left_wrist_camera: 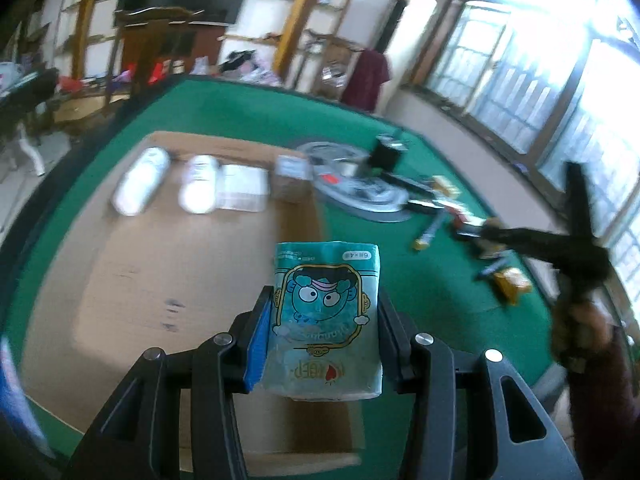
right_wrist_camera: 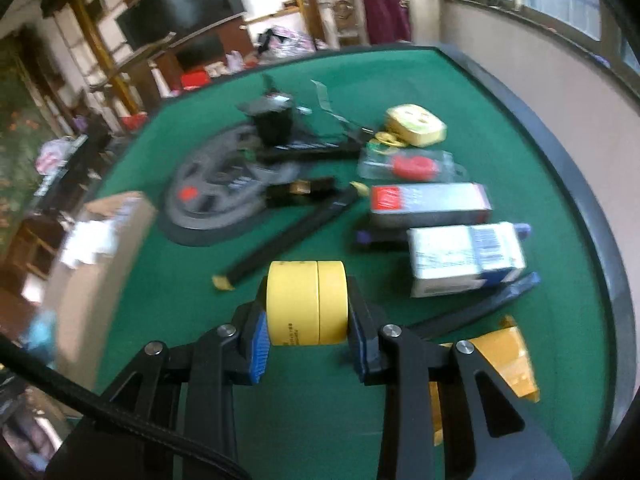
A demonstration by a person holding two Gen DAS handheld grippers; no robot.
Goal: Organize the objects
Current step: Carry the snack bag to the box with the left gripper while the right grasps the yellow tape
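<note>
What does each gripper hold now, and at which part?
The left gripper holds a teal tissue pack by its two long sides. The right gripper holds yellow tape rolls by their flat end faces.

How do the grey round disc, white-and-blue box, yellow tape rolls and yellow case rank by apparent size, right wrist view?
1. grey round disc
2. white-and-blue box and yellow tape rolls: look alike, and the tape sits nearest the camera in the right gripper jaws, so unranked
3. yellow case

two white bottles, two yellow tape rolls
</note>
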